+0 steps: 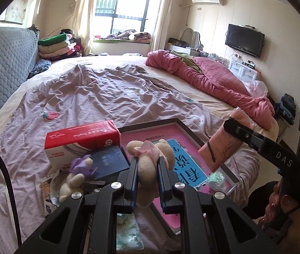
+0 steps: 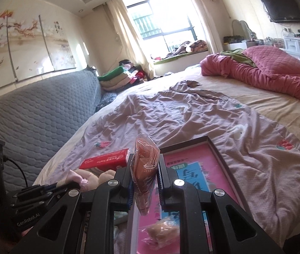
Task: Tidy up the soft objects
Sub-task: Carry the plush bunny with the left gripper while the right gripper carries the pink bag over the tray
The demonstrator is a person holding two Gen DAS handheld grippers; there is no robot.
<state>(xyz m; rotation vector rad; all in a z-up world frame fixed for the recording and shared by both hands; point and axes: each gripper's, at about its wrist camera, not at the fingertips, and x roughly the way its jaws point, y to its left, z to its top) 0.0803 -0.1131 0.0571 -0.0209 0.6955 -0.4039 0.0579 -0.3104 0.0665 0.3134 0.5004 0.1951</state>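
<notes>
My left gripper (image 1: 147, 165) is shut on a beige plush bear with a pink bow (image 1: 150, 158), held above the pink-lined box (image 1: 183, 124) on the bed. A second plush bear with a purple bow (image 1: 76, 173) lies to its left beside a blue booklet (image 1: 109, 163). My right gripper (image 2: 144, 165) is shut on an orange-pink cloth in a clear wrapper (image 2: 144, 169), upright between the jaws over the same box (image 2: 215, 154). In the left wrist view that wrapped cloth (image 1: 222, 146) and the right gripper's finger (image 1: 241, 130) show at the right. A wrapped beige item (image 2: 160, 231) lies in the box.
A red and white carton (image 1: 82, 139) stands left of the box. A mint round thing (image 1: 217, 180) lies at the box's near corner. A crumpled lilac sheet (image 1: 99, 93) covers the bed, a pink quilt (image 1: 213, 78) is heaped far right, and a grey padded headboard (image 1: 3, 63) lines the left.
</notes>
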